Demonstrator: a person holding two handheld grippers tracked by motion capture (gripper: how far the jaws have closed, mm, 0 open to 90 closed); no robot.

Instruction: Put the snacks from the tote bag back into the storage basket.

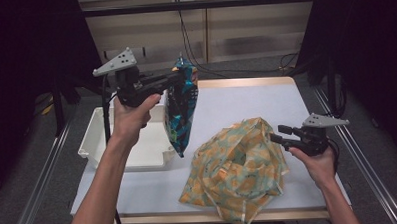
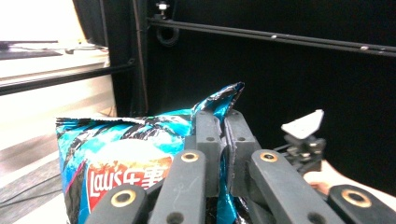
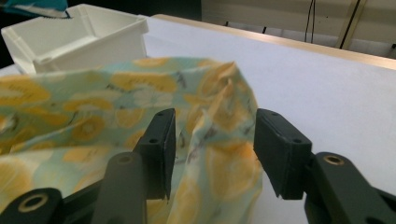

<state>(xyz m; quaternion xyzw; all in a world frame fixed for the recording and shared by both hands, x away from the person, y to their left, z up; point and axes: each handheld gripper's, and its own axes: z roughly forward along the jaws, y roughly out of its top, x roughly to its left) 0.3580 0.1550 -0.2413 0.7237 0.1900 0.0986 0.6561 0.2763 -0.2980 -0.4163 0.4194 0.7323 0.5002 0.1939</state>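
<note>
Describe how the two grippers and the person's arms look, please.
Both the left gripper and the right gripper are black, with two flat jaws on linked bars joined by brass-coloured pivots. Each carries a grey three-cornered plate with small holes on top. A black cable trails from the left one. The forearms are bare, with no sleeves or gloves.

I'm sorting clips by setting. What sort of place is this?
Probably a lab recording station, not a home: a white-topped table ringed by black curtains, with cables along the back wall. Each hand holds a hand-held gripper; the left hand-held gripper grips a chip bag.
</note>
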